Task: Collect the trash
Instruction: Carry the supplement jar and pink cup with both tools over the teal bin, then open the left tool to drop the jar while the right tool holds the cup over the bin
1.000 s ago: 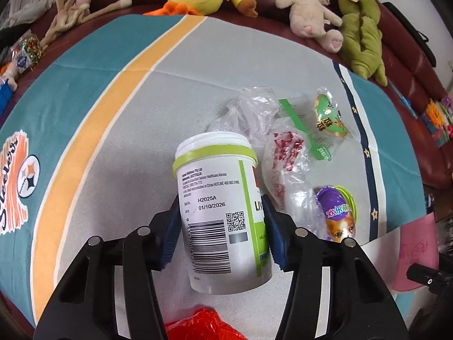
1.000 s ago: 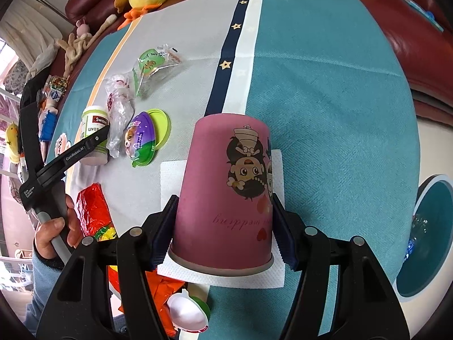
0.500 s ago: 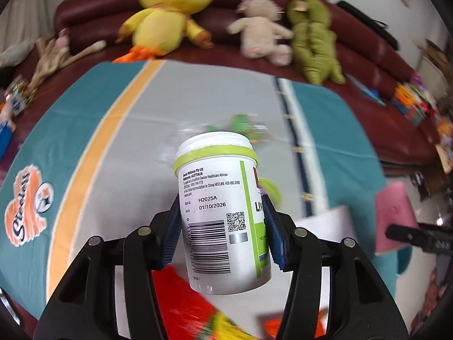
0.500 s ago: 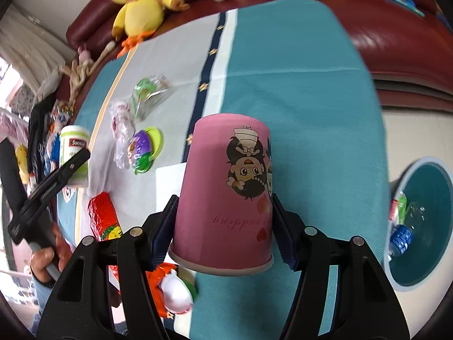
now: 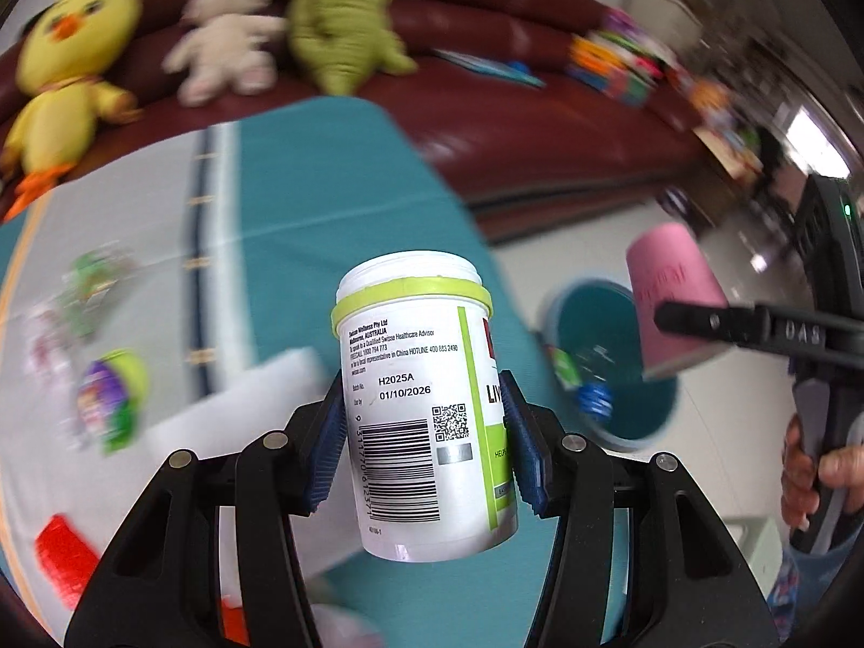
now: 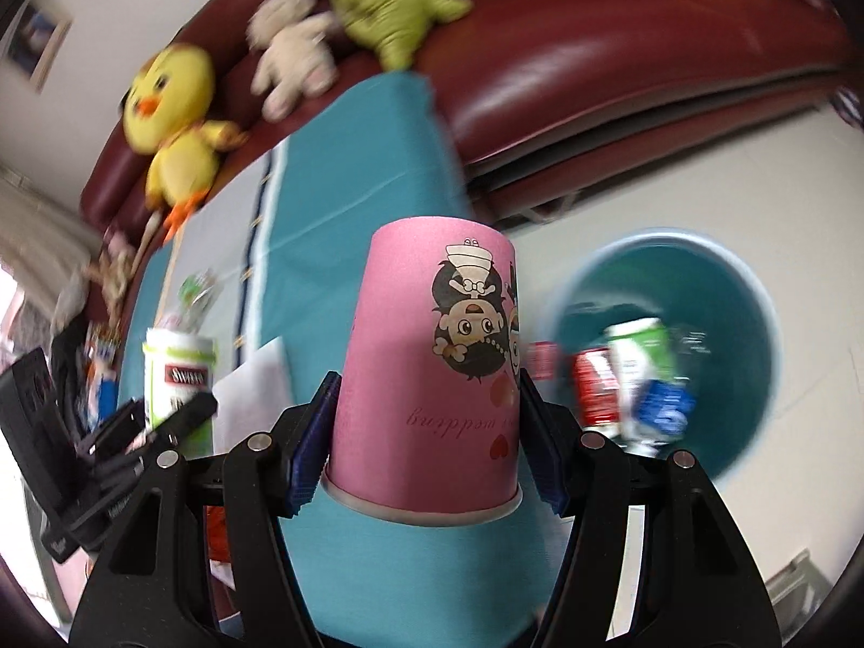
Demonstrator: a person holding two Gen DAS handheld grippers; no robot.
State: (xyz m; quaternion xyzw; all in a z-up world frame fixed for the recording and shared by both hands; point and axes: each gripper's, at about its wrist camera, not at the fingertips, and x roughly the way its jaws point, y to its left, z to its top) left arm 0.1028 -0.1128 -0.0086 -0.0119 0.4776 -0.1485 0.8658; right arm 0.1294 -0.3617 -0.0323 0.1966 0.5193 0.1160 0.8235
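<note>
My left gripper (image 5: pixel 424 432) is shut on a white supplement bottle (image 5: pixel 421 399) with a lime-green band, held in the air above the table's right edge. My right gripper (image 6: pixel 426 432) is shut on an upside-down pink paper cup (image 6: pixel 432 367) with a cartoon print, also in the air. The teal trash bin (image 6: pixel 756 291) stands on the floor to the right and holds several cans and wrappers. In the left wrist view the bin (image 5: pixel 556 318) lies right of the bottle, with the pink cup (image 5: pixel 675 297) above it. In the right wrist view the bottle (image 6: pixel 178 378) is at the left.
A table with a teal and grey cloth (image 5: pixel 302 189) carries a white napkin (image 5: pixel 259 405), a purple-green toy egg (image 5: pixel 108 399), clear wrappers (image 5: pixel 86 286) and a red wrapper (image 5: pixel 62 551). A maroon sofa (image 5: pixel 513 124) with plush toys stands behind.
Both grippers have lifted their items off the table and swung right toward the bin. The bottle left the wrapper pile; the cup left the napkin. The bin now shows large.
</note>
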